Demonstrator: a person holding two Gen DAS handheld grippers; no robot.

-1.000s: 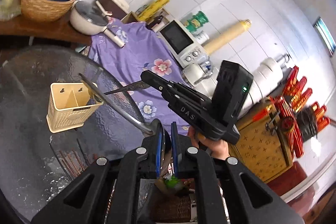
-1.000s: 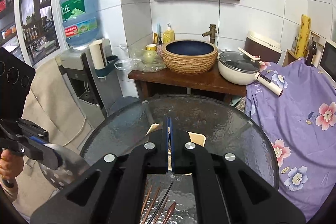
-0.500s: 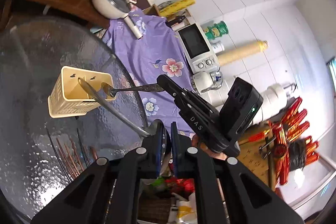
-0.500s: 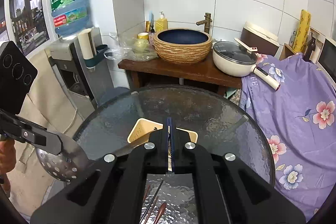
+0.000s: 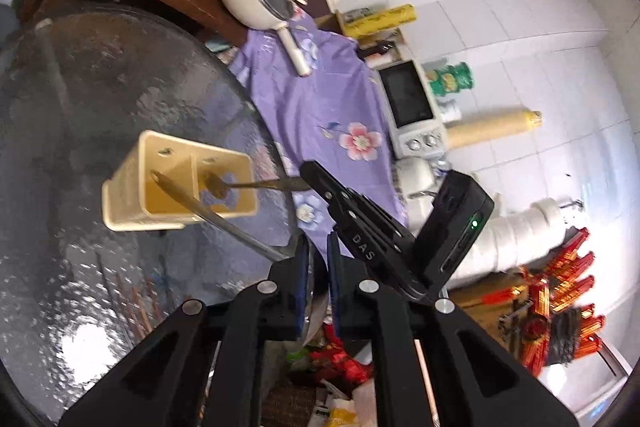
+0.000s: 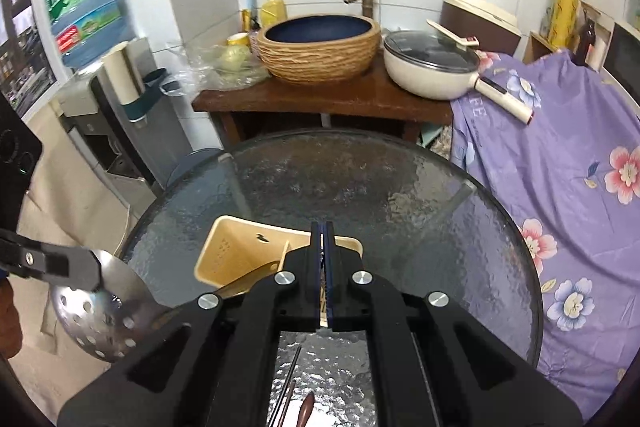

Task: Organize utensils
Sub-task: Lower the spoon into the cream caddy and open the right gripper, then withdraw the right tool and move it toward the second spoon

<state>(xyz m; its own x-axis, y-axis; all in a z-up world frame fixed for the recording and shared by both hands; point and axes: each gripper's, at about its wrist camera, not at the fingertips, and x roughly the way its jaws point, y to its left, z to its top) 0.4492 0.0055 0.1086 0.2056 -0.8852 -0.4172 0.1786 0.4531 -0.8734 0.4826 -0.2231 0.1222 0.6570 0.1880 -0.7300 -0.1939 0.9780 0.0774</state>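
Observation:
A beige two-compartment utensil holder (image 5: 180,195) (image 6: 240,251) stands on the round glass table (image 5: 80,87). My left gripper (image 5: 316,247) (image 6: 94,273) is shut on the bowl of a slotted metal spoon (image 6: 100,315). The spoon's long handle (image 5: 224,219) slants into the holder's left compartment. My right gripper (image 6: 322,227) (image 5: 310,171) is shut on a small metal utensil (image 5: 256,183). The far end of this utensil dips into the right compartment. Several chopsticks (image 6: 288,395) (image 5: 132,291) lie on the glass in front of the holder.
A purple flowered cloth (image 6: 560,167) hangs right of the table. Behind it a wooden shelf (image 6: 320,99) carries a woven basin (image 6: 320,47) and a white lidded pan (image 6: 432,67). A water dispenser (image 6: 100,87) stands at the left.
Both grippers have come down toward the holder with their utensils. The slotted spoon's handle and the small utensil's end, above the holder's rim a second ago, now reach into its compartments.

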